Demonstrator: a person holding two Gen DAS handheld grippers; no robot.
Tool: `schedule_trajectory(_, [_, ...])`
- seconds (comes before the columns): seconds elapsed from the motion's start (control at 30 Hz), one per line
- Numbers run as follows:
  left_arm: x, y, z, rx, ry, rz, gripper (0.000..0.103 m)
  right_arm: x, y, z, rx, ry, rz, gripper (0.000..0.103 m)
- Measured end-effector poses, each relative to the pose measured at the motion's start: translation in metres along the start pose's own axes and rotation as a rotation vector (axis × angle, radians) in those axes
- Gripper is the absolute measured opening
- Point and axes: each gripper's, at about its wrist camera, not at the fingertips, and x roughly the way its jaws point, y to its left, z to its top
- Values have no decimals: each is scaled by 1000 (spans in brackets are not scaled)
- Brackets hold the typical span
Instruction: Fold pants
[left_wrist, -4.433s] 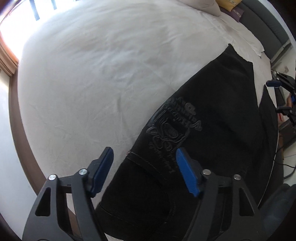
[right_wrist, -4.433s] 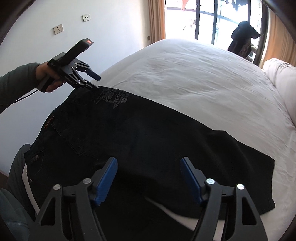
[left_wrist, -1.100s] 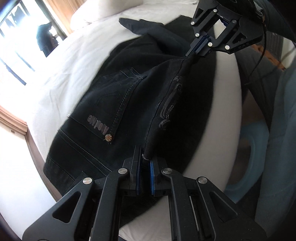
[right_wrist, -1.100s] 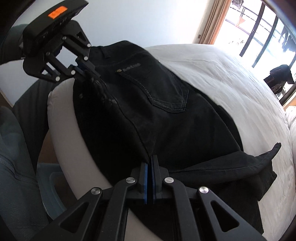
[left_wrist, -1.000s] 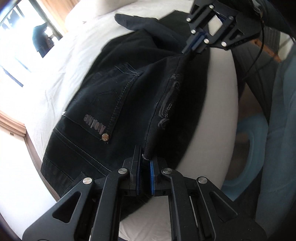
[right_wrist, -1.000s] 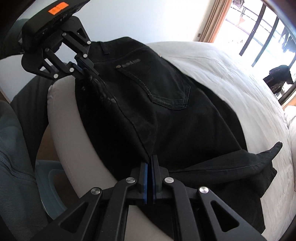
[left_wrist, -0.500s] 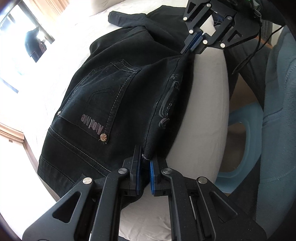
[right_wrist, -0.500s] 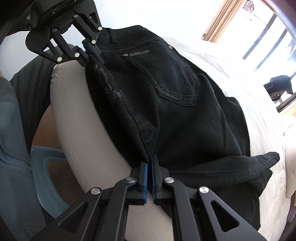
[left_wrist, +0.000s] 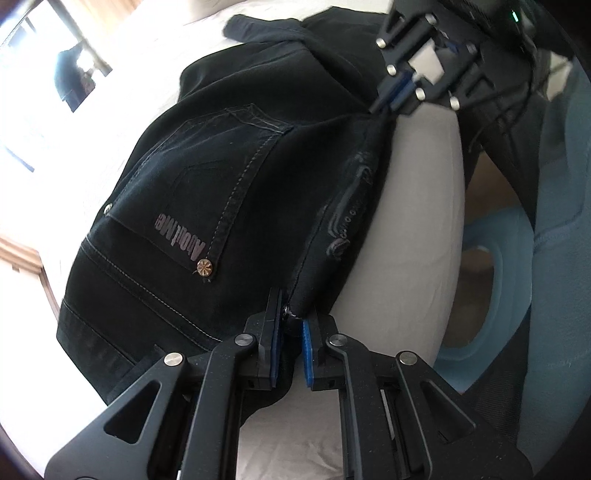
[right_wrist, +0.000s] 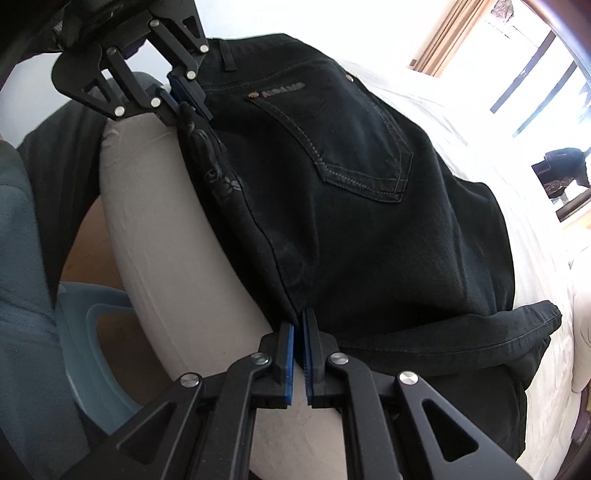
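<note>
The black pants (left_wrist: 229, 192) lie folded lengthwise on the white bed (left_wrist: 122, 74), back pocket up, with the folded edge hanging over the bed's near side. My left gripper (left_wrist: 290, 325) is shut on that edge near the waistband. It also shows in the right wrist view (right_wrist: 184, 99). My right gripper (right_wrist: 300, 343) is shut on the same edge of the pants (right_wrist: 369, 206) further along, towards the legs. It also shows in the left wrist view (left_wrist: 391, 96). The edge is stretched between the two grippers.
The bed's grey side (right_wrist: 177, 266) drops below the pants. A light blue plastic stool (left_wrist: 491, 288) stands on the floor beside it, next to the person's legs (right_wrist: 22, 229). Curtains and a bright window (right_wrist: 517, 55) are beyond the bed.
Both grippers, which were open above the flat pants, have shut on the folded edge. Over the last second they have drawn it towards the bed's near side, and the pants lie flatter.
</note>
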Motion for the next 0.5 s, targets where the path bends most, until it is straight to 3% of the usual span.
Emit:
schedule_trajectory(0.17, [-18, 10, 3, -72, 13, -24, 17, 5, -11, 0, 81, -28, 7, 8])
schedule_trajectory(0.23, [-33, 16, 5, -111, 7, -55, 24, 4, -17, -2, 109, -40, 18, 10])
schedule_trajectory(0.37, [-79, 36, 21, -216, -104, -120, 35, 4, -25, -3, 144, -47, 25, 13])
schedule_trajectory(0.4, [-86, 42, 27, -241, -136, -119, 55, 3, -27, -2, 155, -44, 26, 15])
schedule_trajectory(0.43, [-92, 48, 34, -264, -174, -111, 67, 0, -32, -1, 172, -40, 33, 17])
schedule_trajectory(0.47, [-96, 54, 43, -283, -219, -106, 67, -5, -38, -3, 187, -42, 36, 27])
schedule_trajectory(0.5, [-94, 58, 50, -292, -236, -112, 67, -8, -42, -2, 204, -48, 36, 44])
